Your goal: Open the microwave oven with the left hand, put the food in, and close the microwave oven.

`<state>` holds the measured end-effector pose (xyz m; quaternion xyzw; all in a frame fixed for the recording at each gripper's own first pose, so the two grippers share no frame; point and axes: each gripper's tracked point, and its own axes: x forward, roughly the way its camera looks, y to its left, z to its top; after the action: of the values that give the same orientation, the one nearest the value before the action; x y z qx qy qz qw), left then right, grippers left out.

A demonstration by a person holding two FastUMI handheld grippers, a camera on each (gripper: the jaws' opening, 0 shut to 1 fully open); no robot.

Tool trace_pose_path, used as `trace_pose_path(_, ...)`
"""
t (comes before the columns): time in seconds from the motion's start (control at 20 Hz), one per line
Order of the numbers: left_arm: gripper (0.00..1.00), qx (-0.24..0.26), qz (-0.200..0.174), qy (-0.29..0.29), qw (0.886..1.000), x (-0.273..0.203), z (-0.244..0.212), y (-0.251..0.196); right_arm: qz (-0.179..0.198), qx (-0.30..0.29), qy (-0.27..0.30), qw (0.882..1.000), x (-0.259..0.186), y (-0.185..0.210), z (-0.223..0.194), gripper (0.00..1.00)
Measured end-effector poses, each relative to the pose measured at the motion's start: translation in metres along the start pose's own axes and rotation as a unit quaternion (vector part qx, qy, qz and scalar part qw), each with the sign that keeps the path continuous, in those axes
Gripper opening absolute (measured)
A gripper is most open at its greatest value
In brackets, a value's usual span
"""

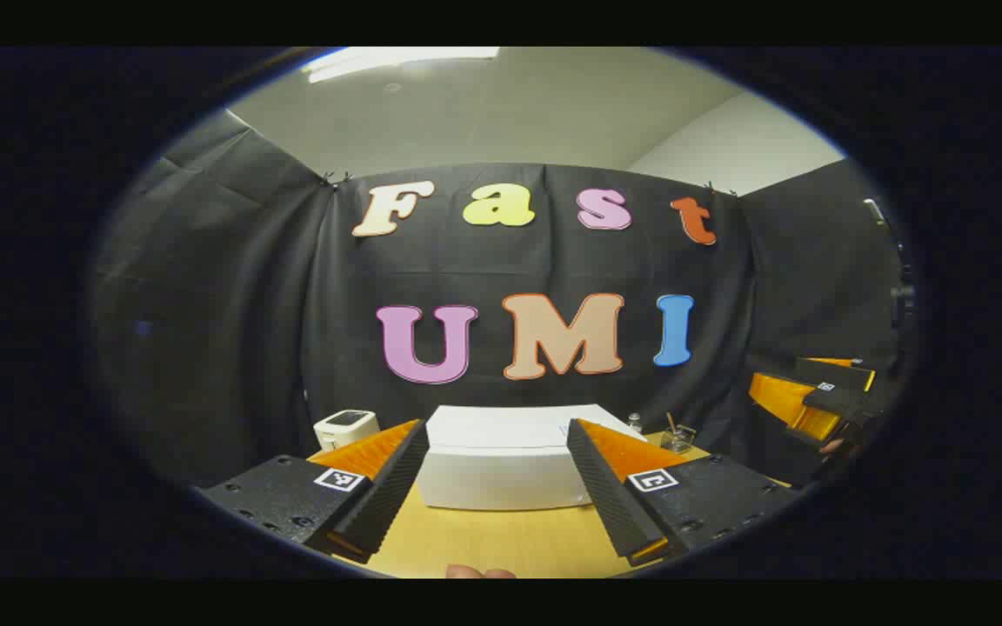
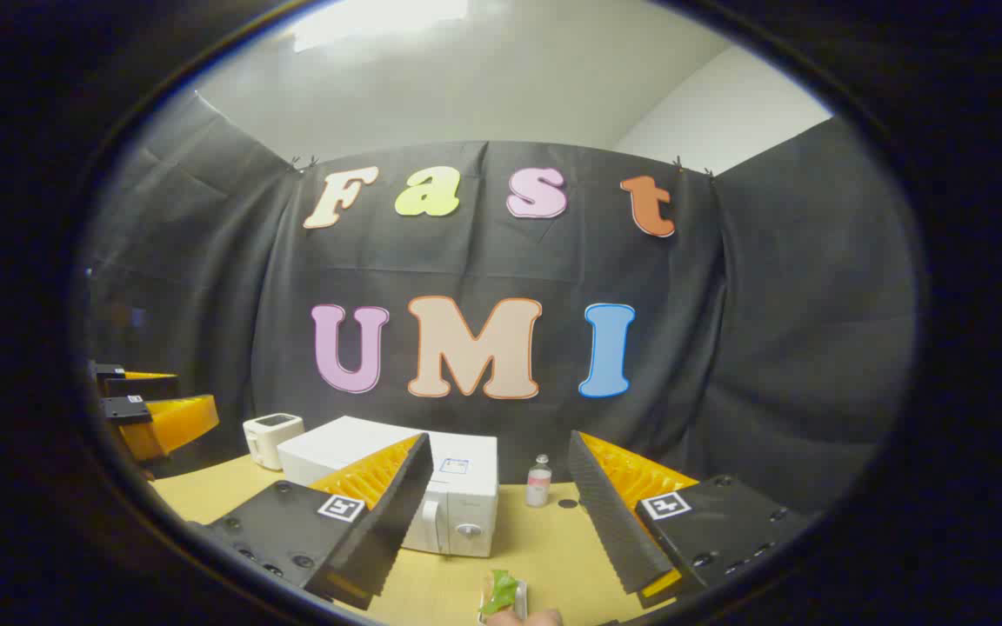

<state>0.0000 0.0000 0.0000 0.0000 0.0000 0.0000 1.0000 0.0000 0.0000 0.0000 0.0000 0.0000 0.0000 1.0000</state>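
The white microwave oven (image 2: 431, 500) sits shut on the table (image 2: 553, 556), door handle (image 2: 432, 520) facing front (likely stiff, best hooked there). The leafy food (image 2: 501, 593) lies nearer, probably light and soft. The left gripper (image 1: 498, 482) and right gripper (image 2: 497, 513) both gape, holding nothing.

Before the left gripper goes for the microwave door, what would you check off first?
1. Microwave oven door shut, handle facing us: ok.
2. Left gripper open, holding nothing: ok.
3. Right gripper open: ok.
4. Food waiting on the table in front of the microwave oven: ok.
5. Small bottle standing clear, to the right of the door: ok.
6. Room for the door's swing: cannot tell.
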Motion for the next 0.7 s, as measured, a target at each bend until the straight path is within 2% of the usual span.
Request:
trace_pose_path(0.05, 0.90, 0.005, -0.002, -0.001, 1.000, 0.000, 0.000, -0.003, -0.001, 0.006, 0.000, 1.000, 0.000, -0.001, 0.000, 0.96)
trace_pose_path(0.1, 0.94, 0.010, -0.005, -0.001, 1.000, 0.002, 0.000, -0.005, -0.003, 0.011, 0.001, 1.000, -0.002, -0.005, -0.002, 0.96)
trace_pose_path(0.25, 0.90, 0.021, -0.006, 0.003, 1.000, 0.004, -0.004, -0.008, -0.006, 0.014, 0.003, 1.000, 0.000, -0.010, -0.004, 0.96)
trace_pose_path(0.5, 0.96, 0.028, 0.000, 0.007, 1.000, 0.006, -0.009, -0.005, -0.012, 0.012, 0.007, 1.000, 0.002, -0.017, -0.012, 0.96)
trace_pose_path(0.7, 0.94, 0.028, 0.005, 0.012, 1.000, 0.005, -0.013, -0.004, -0.014, 0.021, 0.013, 1.000, 0.001, -0.018, -0.018, 0.99)
